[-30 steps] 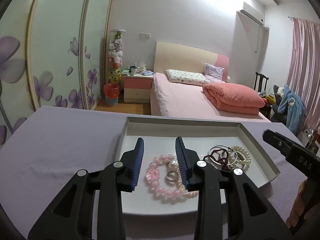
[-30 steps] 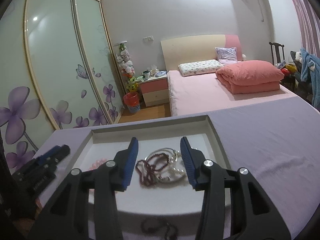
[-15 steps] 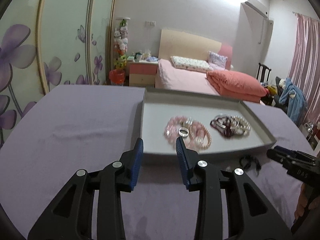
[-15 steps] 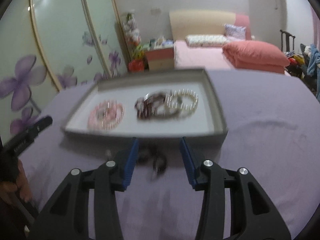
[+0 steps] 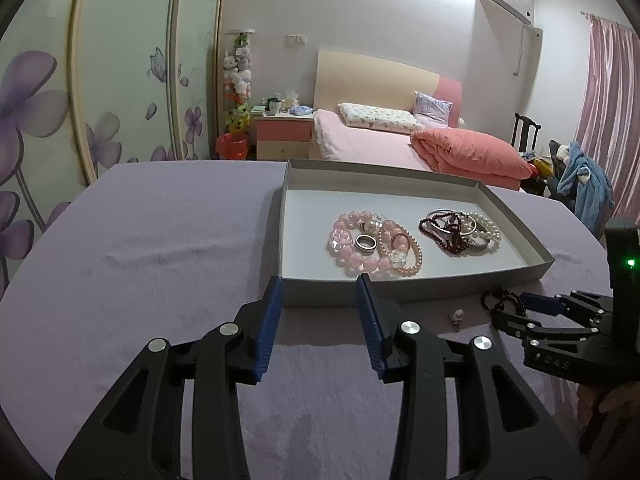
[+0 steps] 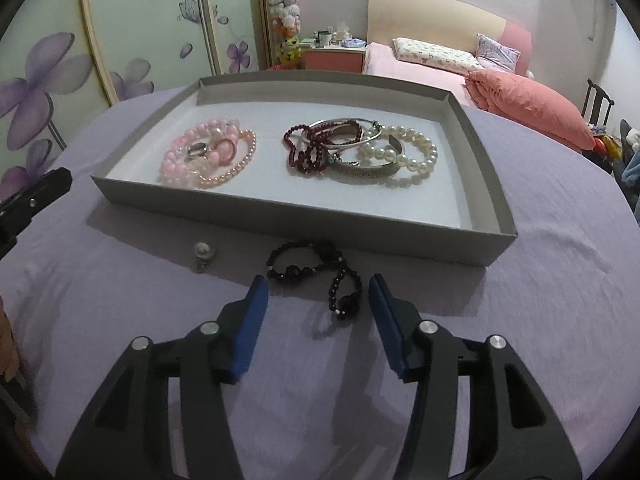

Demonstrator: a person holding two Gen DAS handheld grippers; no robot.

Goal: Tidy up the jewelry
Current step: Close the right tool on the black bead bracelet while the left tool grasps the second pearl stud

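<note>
The right gripper stands with its blue pads spread apart and empty, and between their tips, low in the centre of the right wrist view, lies a black bead bracelet on the cloth, just in front of the tray's near wall. A second ago both grippers hung over the tray's contents; both have since pulled back toward the viewer, so the tray now sits ahead of the fingers and the loose pieces outside it have come into sight. I judge this to mean the right gripper is lining up to pick the black bracelet and add it to the tray. The left gripper is likewise wide apart and holds nothing, its tips level with the tray's near wall. A small pearl charm lies left of the bracelet, also outside the tray. Inside the grey cardboard tray, a pink bead bracelet cluster with a ring sits centre-left, and a pile of dark red beads, silver bangles and a pearl bracelet centre-right. The surface is a lilac tablecloth. Beyond, at upper right, a pink bed with a folded coral quilt; at left, a flower-printed sliding wardrobe; pink curtains at far right.
</note>
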